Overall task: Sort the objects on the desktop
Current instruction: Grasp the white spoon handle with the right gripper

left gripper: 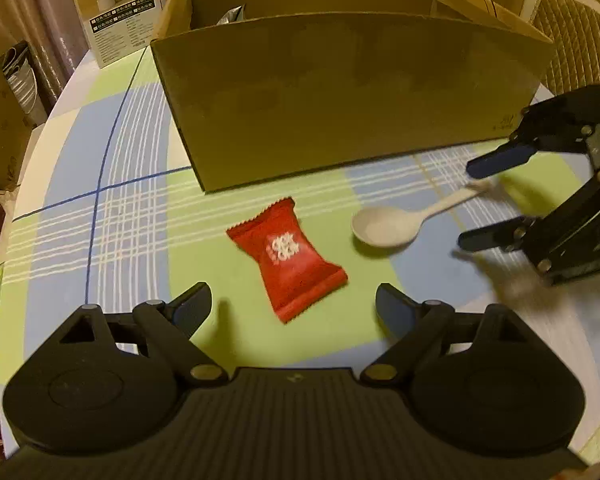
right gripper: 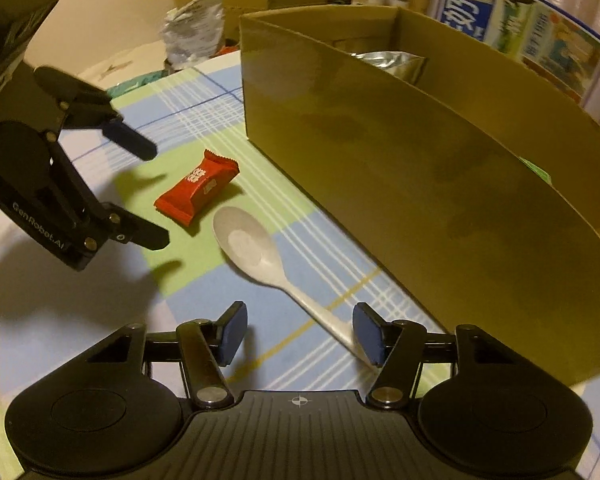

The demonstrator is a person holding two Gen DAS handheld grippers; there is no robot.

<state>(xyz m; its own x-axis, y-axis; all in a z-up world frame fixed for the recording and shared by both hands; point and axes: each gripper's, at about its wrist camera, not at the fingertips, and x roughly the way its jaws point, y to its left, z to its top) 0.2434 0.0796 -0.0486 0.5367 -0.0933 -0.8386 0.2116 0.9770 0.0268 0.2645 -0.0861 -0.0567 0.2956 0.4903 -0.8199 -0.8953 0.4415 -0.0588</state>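
Right gripper [right gripper: 300,334] wide, straddling the pale plastic spoon [right gripper: 256,254] handle; drop lower, centre, close gently; left gripper [left gripper: 294,306] wide, red foil snack packet [left gripper: 288,258] at 12 o'clock; brown cardboard box [left gripper: 340,92] beyond.

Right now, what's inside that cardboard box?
A crinkled silver foil bag pokes above the box wall near one end. The tall front wall hides the floor, so anything else inside can't be seen.

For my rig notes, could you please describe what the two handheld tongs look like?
Both tongs, left and right, look alike: matte black bodies with round side housings, ribbed centre plates, silver pivot screws and dark blue fingertip pads. The left one carries white "GenRobot.AI" lettering. No cables or sleeves are visible.
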